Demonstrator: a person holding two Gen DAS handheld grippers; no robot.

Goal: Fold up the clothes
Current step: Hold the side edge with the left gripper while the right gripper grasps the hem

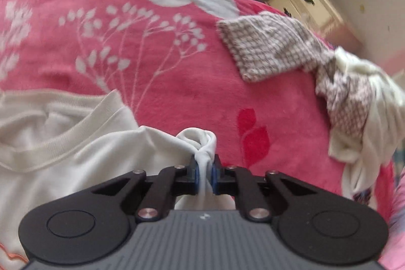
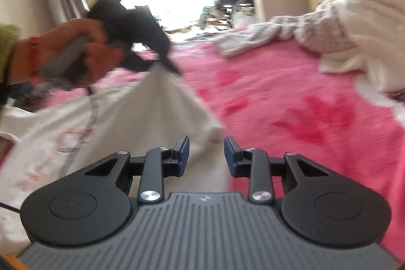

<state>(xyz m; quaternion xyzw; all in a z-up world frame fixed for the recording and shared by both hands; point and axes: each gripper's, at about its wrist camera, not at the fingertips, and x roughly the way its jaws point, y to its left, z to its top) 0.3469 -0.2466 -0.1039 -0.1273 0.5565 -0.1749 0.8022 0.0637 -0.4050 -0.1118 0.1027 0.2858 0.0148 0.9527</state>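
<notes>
progress: early, nothing folded | white T-shirt (image 1: 63,168) spread lower left on pink bed (image 1: 177,98) | left gripper (image 1: 205,168) pinching its bunched edge | right gripper (image 2: 206,153) parted, empty | checked garment pile (image 1: 341,82) right, waiting

Garments spread over a blanket-covered bed, a gripper at each near edge.

In the left wrist view the T-shirt (image 1: 63,158) lies near and left on the blanket (image 1: 164,98), a bunched fold of it between the left gripper (image 1: 205,168) pads; the checked garment (image 1: 265,49) lies farther right on the blanket, running into a heap of clothes (image 1: 367,103) at the right edge, with a bedside cabinet (image 1: 306,1) behind them. In the right wrist view the right gripper (image 2: 207,156) sits near centre above the T-shirt's near edge, and a hand (image 2: 63,55) is far left.
</notes>
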